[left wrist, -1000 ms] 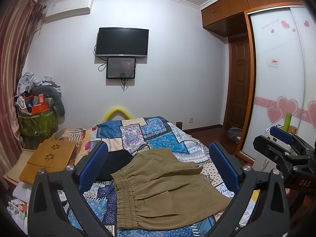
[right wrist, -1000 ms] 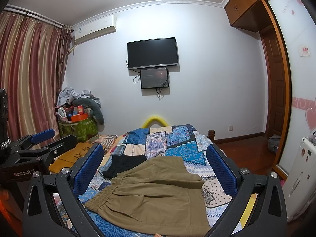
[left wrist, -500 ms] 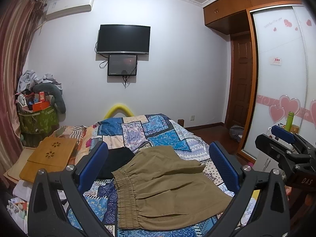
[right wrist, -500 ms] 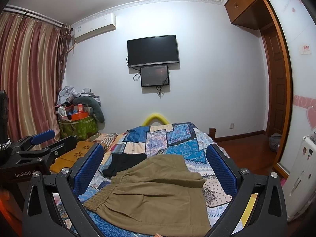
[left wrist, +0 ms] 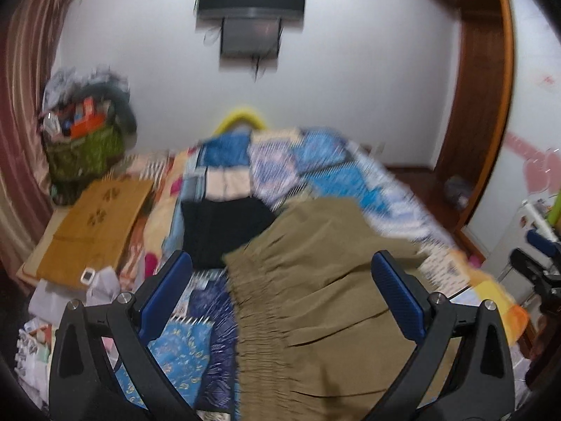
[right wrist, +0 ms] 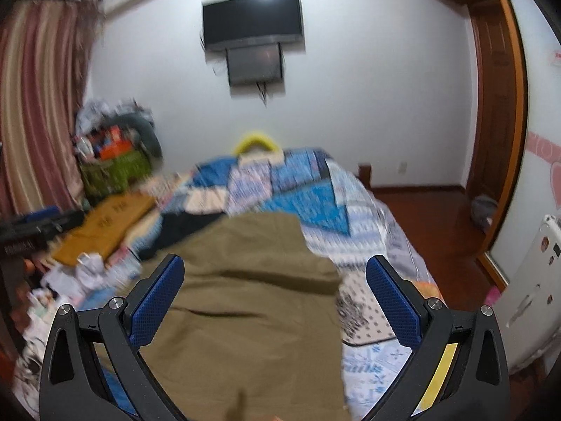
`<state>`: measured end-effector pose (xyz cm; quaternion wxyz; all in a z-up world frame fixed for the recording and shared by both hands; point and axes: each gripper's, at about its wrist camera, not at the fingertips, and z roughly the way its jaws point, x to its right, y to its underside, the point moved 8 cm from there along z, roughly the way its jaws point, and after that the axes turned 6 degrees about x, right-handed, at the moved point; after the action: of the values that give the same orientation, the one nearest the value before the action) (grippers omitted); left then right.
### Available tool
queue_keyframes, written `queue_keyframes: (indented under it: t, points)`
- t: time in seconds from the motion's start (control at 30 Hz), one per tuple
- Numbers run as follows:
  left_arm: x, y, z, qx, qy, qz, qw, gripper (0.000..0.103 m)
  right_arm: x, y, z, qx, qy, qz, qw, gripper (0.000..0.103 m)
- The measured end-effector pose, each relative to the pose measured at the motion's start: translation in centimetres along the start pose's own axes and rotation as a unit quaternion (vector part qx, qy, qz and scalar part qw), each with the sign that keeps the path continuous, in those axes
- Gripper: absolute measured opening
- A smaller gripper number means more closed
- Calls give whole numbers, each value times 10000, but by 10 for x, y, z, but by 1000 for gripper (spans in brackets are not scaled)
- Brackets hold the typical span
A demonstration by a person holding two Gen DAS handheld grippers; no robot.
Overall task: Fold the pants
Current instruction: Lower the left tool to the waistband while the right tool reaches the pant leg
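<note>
A: How much room is there around the pants [left wrist: 326, 301]?

B: They lie on the bed [left wrist: 336, 175], on the patchwork quilt, at its near end. In the left wrist view the bed's right edge runs close beside them, with bare wood floor [right wrist: 431, 217] beyond it up to the wardrobe [left wrist: 491, 105]. On the other side a black garment [left wrist: 224, 231] touches their far left corner, and further left a wooden board [left wrist: 94, 224] and loose clutter crowd the bedside. Ahead, the quilt is free as far as the wall.

A: And the left hand-held gripper [left wrist: 280, 294]?

B: Its jaws are spread wide, holding nothing. The blue pads [left wrist: 168, 291] frame the gathered waistband [left wrist: 256, 319]; whether they touch the cloth I cannot tell, as the picture is blurred.

A: The right hand-held gripper [right wrist: 275, 301]?

B: Also spread wide and holding nothing, with the tan fabric filling the gap between its pads [right wrist: 157, 301]. Contact is unclear there too. The left one's dark frame shows at the far left edge of that view.

A: Which way do the pants point?

B: In the left wrist view the elastic waistband lies on the left side, running from far to near, and the legs stretch away to the right towards the bed's edge. So the long axis lies across the bed. A crease crosses the fabric in the right wrist view.
</note>
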<state>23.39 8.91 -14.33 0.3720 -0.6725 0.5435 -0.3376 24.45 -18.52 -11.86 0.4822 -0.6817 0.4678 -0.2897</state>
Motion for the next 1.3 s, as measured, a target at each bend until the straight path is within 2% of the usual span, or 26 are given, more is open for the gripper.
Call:
queue_keyframes:
  t: [0.17, 0.33, 0.47, 0.57, 0.63, 0.7, 0.77, 0.87, 0.93, 0.97, 1.03, 1.07, 1.13, 1.23, 1.3]
  points:
    - [-34, 25, 73, -892, -225, -189, 9956, 103, 29, 32, 43, -796, 40, 14, 9968, 103]
    - [-54, 51, 121, -1467, -354, -240, 9883, 103, 52, 61, 79, -1454, 13, 309, 9889, 103]
    - [-63, 74, 151, -1889, -707, -20, 9794, 103, 64, 86, 107, -2032, -102, 710, 9765, 98]
    - [-60, 91, 167, -2239, -400, -22, 9738, 103, 70, 98, 127, -2379, -179, 952, 9665, 92]
    - [-57, 96, 172, -2285, -309, 59, 9730, 103, 72, 105, 143, -2704, -366, 1080, 9560, 87]
    - [-53, 99, 176, -2257, -235, 286, 9735, 103, 74, 110, 156, -2850, -445, 1197, 9500, 86]
    - [-52, 101, 178, -2263, -147, 338, 9734, 103, 72, 113, 163, -2926, -543, 1223, 9468, 80]
    - [-53, 102, 177, -2218, -16, 259, 9748, 103, 68, 116, 165, -2886, -786, 1430, 9434, 66]
    - [-52, 102, 176, -2128, 40, 406, 9763, 103, 65, 117, 164, -2844, -968, 1518, 9417, 55]
    - [-51, 101, 174, -2073, 58, 549, 9767, 103, 66, 116, 162, -2797, -981, 1511, 9430, 55]
    - [-52, 101, 173, -2041, 13, 703, 9764, 103, 67, 117, 157, -2753, -907, 1404, 9467, 41]
    - [-53, 101, 172, -2042, -52, 787, 9758, 103, 71, 118, 161, -2755, -881, 1393, 9470, 37]
    - [-57, 102, 173, -2041, -213, 868, 9749, 103, 73, 123, 158, -2820, -777, 1341, 9468, 20]
    - [-68, 105, 177, -2114, -342, 866, 9730, 103, 74, 123, 164, -2897, -650, 1224, 9470, 15]
    - [-78, 108, 180, -2295, -292, 530, 9714, 103, 72, 121, 168, -2923, -552, 1045, 9490, 15]
